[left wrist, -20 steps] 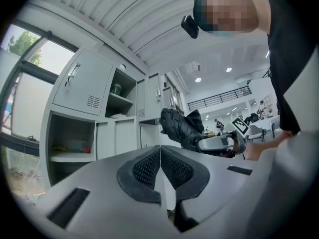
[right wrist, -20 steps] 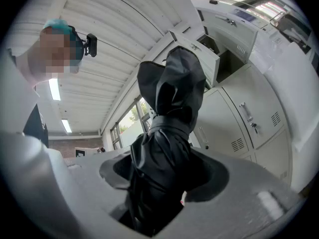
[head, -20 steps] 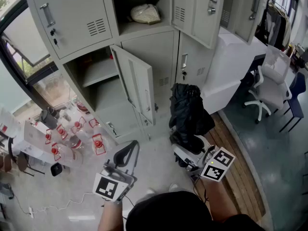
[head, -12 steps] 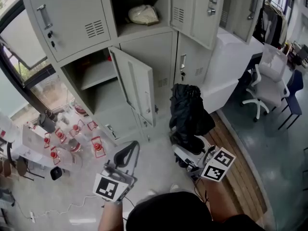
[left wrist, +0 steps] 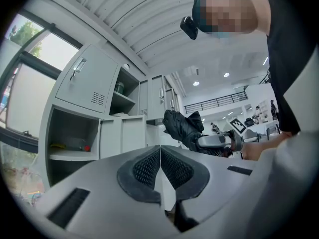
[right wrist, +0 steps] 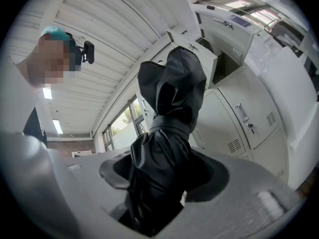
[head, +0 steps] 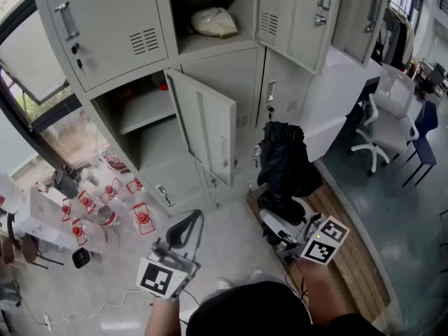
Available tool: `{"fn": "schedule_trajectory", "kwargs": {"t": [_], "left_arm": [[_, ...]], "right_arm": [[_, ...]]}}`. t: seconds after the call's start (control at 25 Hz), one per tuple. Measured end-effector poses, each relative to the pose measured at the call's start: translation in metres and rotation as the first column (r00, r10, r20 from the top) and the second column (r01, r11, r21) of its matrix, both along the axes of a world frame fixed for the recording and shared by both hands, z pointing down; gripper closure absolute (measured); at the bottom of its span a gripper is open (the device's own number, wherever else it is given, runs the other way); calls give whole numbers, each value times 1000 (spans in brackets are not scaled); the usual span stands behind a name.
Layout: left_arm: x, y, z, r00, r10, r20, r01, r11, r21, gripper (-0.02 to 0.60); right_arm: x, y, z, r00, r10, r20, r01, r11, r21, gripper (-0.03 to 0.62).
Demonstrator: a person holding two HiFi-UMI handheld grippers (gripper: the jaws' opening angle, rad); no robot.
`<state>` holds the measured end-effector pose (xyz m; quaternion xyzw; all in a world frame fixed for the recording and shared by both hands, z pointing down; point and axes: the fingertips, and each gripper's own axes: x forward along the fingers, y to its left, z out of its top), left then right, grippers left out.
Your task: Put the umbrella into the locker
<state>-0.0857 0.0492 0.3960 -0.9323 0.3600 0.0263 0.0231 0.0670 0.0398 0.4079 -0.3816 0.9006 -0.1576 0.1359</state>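
Right gripper view: right gripper (right wrist: 164, 177) fingers clamp the folded umbrella (right wrist: 172, 98) at its strap; looks soft, light, floppy. Left gripper (left wrist: 160, 166) fingers closed, empty.

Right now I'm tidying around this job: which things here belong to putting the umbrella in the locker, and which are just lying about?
Job in hand:
umbrella, gripped in the right claw
open locker, its door swung out

Just lying about:
white bag on the upper shelf
office chair
red-topped clutter at lower left
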Motion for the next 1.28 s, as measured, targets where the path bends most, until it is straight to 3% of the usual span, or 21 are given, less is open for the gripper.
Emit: {"fn": "schedule_trajectory", "kwargs": {"t": [0.12,0.28,0.44,0.6,0.96,1.28], "left_arm": [[-11,-2,6,1000,7,3,-7,1000,0,574],[-25,-12,17,999,4,34,-5,998,58,574],[-21,-24,17,1000,-1,7,1,999,-32,574],[-12,-48,20,1000,-19,15,19,999,-43,574],[11,-121,10,993,-120,19,120,993,-18,573],[28,-162,5,976,-214,40,214,977,3,574]], "right_arm": [[-2,-3,1,1000,24,-15,-24,1000,4,336],[-3,-12,3,999,45,-22,-45,999,2,336],[-1,-27,1,999,42,-22,-42,999,7,336],[7,-54,3,999,28,-31,-27,999,16,336],[29,-137,-5,997,-67,-47,69,997,42,336],[37,-195,-20,979,-195,-52,199,977,71,336]]}}
